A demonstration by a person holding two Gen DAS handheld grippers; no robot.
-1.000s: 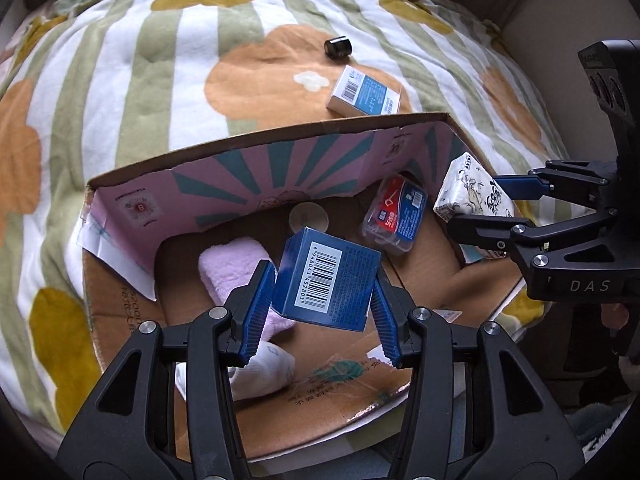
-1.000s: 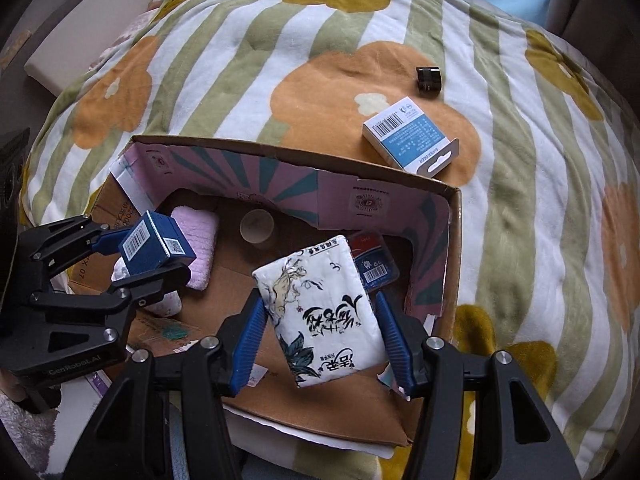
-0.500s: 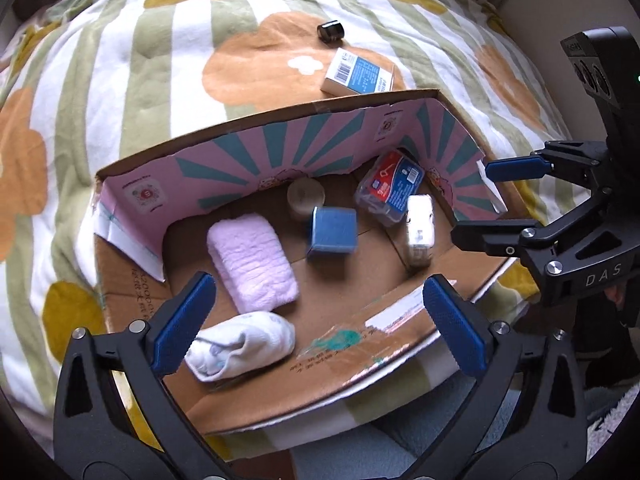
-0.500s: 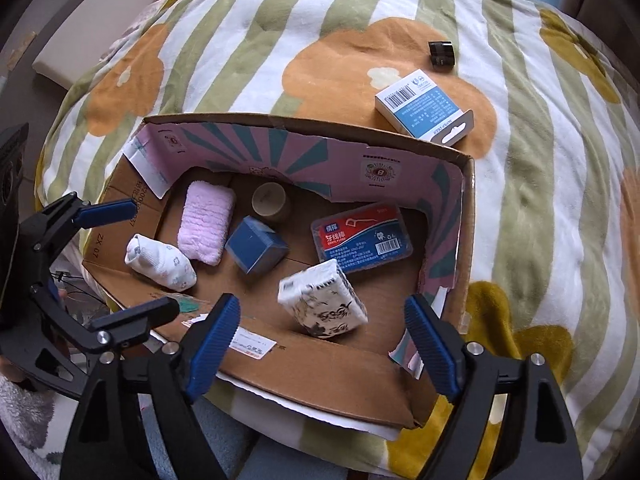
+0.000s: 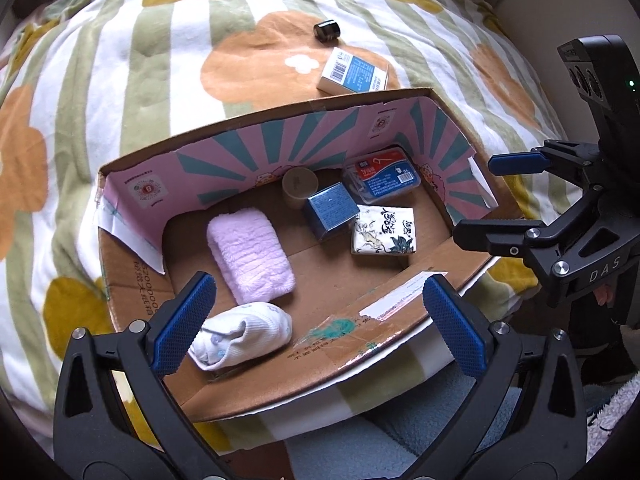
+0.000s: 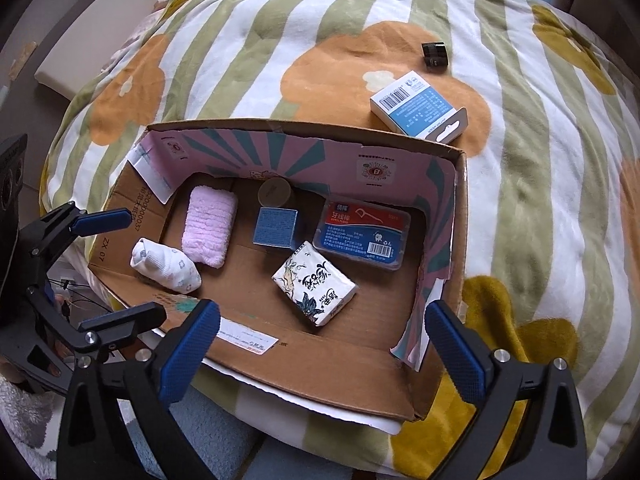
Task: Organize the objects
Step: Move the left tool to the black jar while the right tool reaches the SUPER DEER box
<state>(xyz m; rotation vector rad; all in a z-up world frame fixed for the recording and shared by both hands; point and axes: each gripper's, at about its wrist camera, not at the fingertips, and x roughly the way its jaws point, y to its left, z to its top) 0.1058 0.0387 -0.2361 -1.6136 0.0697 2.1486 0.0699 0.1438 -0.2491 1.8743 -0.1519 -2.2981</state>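
Observation:
An open cardboard box lies on a flowered blanket. In it lie a blue box, a printed tissue pack, a red-and-blue floss case, a pink towel, a rolled white sock and a round tan lid. My left gripper is open and empty above the box's near edge. My right gripper is open and empty at the box's right.
Outside the box, on the blanket behind it, lie a white-and-blue carton and a small black cap. The bed edge and a grey floor rug are below the box.
Both grippers opened and drew back. The blue box dropped from the left one and the tissue pack from the right one; both now lie in the box.

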